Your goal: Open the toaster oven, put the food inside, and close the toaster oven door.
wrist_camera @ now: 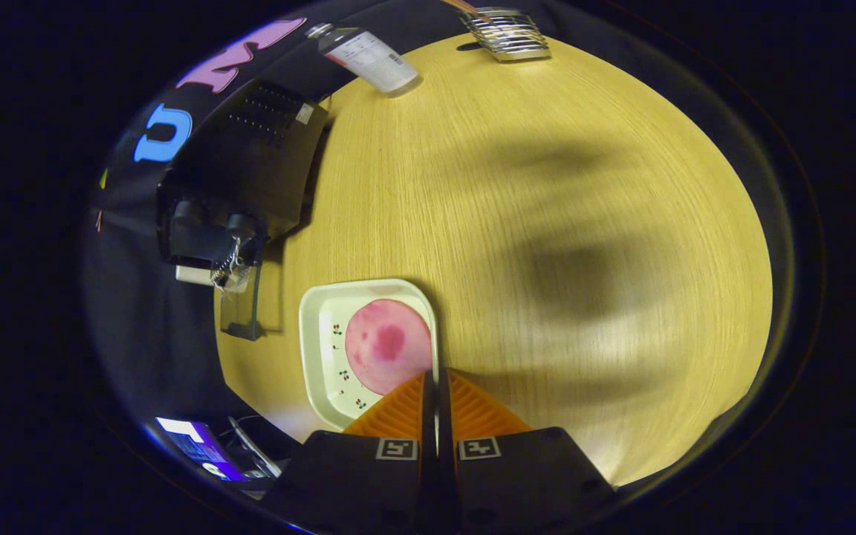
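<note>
We look down on a pale wooden table (547, 223) from above. Our tongs (436, 380) have their two orange ribbed fingers (398, 412) pressed almost flat together, with only a thin dark slit between them. The tips sit at the right rim of a white square plate (324, 349); whether that rim is pinched between them we cannot tell. On the plate lies a round pink piece of food (387, 345) with a darker red blotch, just ahead of the left finger and partly covered by it. Small cherry prints dot the plate's bare side. Beyond the plate to the left stands the black toaster oven (250, 171), its glass door (242, 305) hanging open toward the table edge. Further back we note a clear bottle (368, 58) with a white label, tilted by the lens, and a wire rack (508, 33) at the far edge of the table. Broad soft shadows cross the tabletop to the right of the fingers.
</note>
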Tool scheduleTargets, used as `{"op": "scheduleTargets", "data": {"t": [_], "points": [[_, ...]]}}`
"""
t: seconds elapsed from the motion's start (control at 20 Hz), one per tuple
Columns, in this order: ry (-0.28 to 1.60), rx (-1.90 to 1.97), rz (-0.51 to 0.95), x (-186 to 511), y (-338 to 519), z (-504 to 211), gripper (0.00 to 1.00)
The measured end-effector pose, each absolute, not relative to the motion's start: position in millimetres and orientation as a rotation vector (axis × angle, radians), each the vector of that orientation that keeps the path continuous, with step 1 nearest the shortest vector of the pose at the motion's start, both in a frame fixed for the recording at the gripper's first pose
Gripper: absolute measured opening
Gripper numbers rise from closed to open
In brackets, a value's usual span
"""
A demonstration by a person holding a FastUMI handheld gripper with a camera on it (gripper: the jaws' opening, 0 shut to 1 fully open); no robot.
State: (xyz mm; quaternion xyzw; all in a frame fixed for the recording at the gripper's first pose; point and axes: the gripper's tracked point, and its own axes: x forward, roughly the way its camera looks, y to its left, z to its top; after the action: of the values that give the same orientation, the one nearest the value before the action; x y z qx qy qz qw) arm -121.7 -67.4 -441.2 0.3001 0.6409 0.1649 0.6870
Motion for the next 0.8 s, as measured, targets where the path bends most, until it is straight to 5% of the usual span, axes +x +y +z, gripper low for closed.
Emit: {"op": "scheduleTargets", "data": {"t": [0.8], "points": [[1.277, 0.972, 0.271, -132.4, -22.6, -361.6, 0.06]]}}
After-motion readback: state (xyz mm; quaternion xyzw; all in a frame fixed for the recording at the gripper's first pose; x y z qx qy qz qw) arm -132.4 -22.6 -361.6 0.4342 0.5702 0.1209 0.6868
